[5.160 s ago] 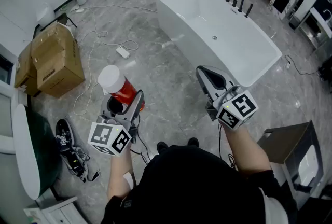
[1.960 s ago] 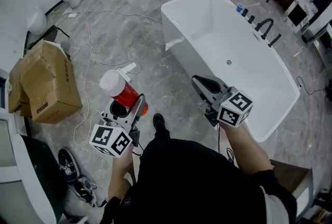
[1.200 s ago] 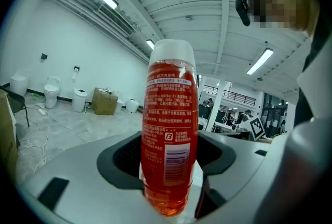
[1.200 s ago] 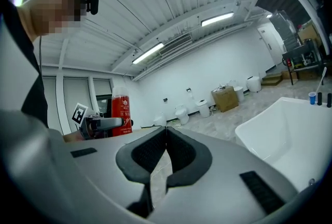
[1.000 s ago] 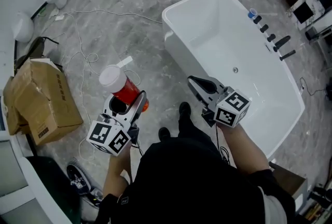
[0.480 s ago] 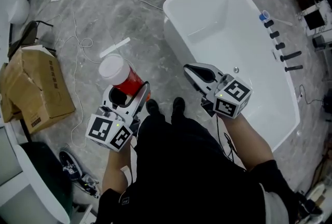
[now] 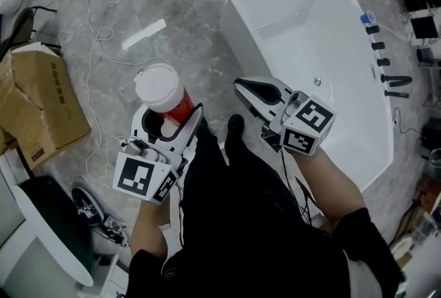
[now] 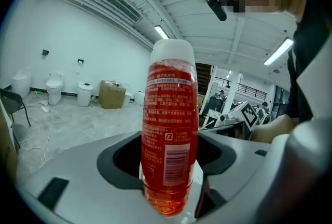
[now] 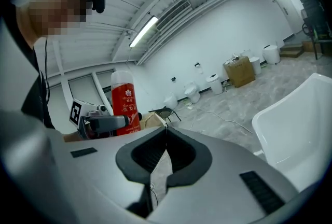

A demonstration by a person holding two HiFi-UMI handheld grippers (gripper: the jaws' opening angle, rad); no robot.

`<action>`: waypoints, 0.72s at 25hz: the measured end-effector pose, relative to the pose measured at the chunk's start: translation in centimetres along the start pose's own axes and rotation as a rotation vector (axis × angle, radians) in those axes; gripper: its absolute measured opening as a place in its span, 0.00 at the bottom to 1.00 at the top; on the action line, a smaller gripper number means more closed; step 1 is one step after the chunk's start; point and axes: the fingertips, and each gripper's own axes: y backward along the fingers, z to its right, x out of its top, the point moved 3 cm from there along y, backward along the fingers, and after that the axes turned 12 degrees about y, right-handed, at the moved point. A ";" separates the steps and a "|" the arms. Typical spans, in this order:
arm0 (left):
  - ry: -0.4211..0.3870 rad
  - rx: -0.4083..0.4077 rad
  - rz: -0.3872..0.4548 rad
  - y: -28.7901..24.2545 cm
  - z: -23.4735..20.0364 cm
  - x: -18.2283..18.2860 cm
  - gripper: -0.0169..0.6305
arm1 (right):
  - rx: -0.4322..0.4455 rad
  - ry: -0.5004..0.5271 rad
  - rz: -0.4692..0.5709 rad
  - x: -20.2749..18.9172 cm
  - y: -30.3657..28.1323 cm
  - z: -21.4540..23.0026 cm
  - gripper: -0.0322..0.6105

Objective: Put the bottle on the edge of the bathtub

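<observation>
Left tongs (image 7: 171, 118) clamped on the bottle (image 7: 164, 93), low on its body. The bottle is a clear plastic cylinder holding red liquid, with a red printed label with barcode and a white rounded cap. It stands upright with its long axis vertical and its cap up, facing the head camera.

It's held over the floor (image 7: 172, 7), which is grey marbled stone with a glossy finish. The bottle isn't touching the tub (image 7: 289, 0), which sits at 2 o'clock from it, well apart.

The tub is glossy white, a smooth rounded rectangle with a thin rim. Black faucet fittings (image 7: 389, 79) sit on its far long side.

Right tongs (image 7: 240, 85) are closed and hold nothing, their tips meeting in the right gripper view. They sit at 3 o'clock from the bottle, pointing to 10 o'clock, next to the tub's near corner.

A creased cardboard box (image 7: 38, 103) lies at 9 o'clock, and a thin white cable (image 7: 96, 34) loops at 11.
</observation>
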 end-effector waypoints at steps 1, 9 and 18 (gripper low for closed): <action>0.008 0.004 -0.011 -0.4 -0.8 -0.3 0.49 | 0.006 -0.004 -0.001 -0.2 -0.7 0.4 0.09; 0.085 0.027 -0.048 -3.1 -6.5 -4.1 0.49 | -0.034 -0.018 -0.025 -4.0 -4.6 4.9 0.09; 0.094 0.037 -0.037 -7.7 -10.9 -7.6 0.49 | -0.085 -0.018 -0.102 -10.9 -7.3 10.0 0.09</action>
